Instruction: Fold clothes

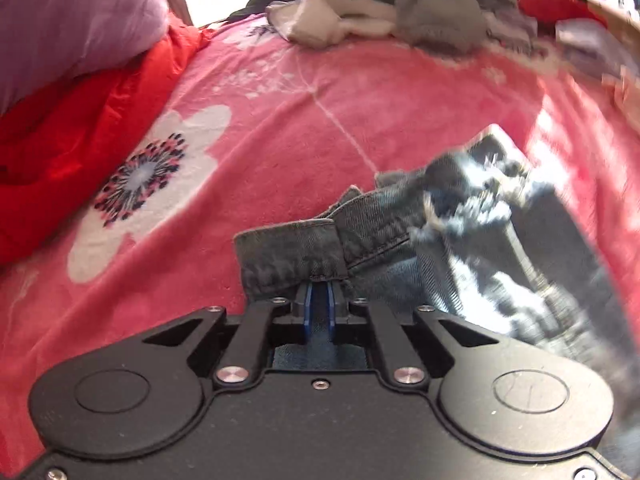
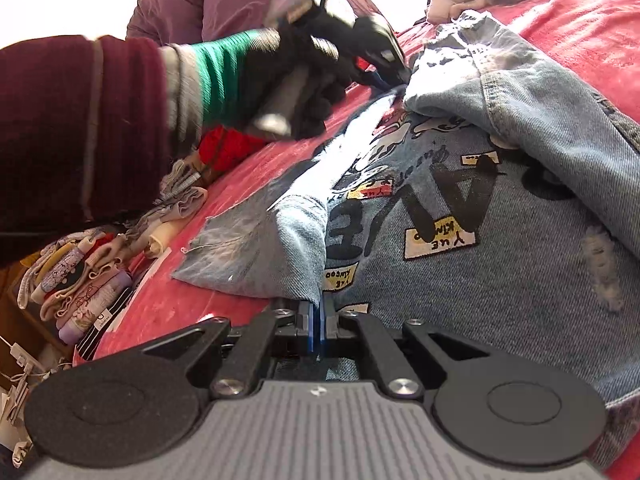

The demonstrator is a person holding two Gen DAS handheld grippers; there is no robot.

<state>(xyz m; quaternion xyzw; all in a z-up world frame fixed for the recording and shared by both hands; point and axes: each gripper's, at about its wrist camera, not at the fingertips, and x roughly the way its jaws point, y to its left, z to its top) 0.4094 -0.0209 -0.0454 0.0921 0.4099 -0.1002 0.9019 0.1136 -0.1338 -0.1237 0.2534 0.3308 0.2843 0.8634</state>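
Observation:
A blue denim jacket [image 2: 500, 248] with printed patches and letters lies spread on the pink floral blanket [image 2: 592, 36]. My right gripper [image 2: 318, 308] is shut on a folded edge of the jacket near its lower left side. My left gripper [image 1: 319, 292] is shut on a dark denim cuff or hem of the same jacket [image 1: 296, 256], held just above the blanket [image 1: 320, 92]. In the right wrist view the left gripper [image 2: 390, 80] shows at the far end of the jacket, held by a gloved hand.
A pile of unfolded clothes [image 1: 400, 4] lies at the far end of the bed. A purple pillow [image 1: 68, 20] and a red quilt [image 1: 80, 120] lie at the left. Folded small clothes [image 2: 88, 276] are stacked beside the bed edge.

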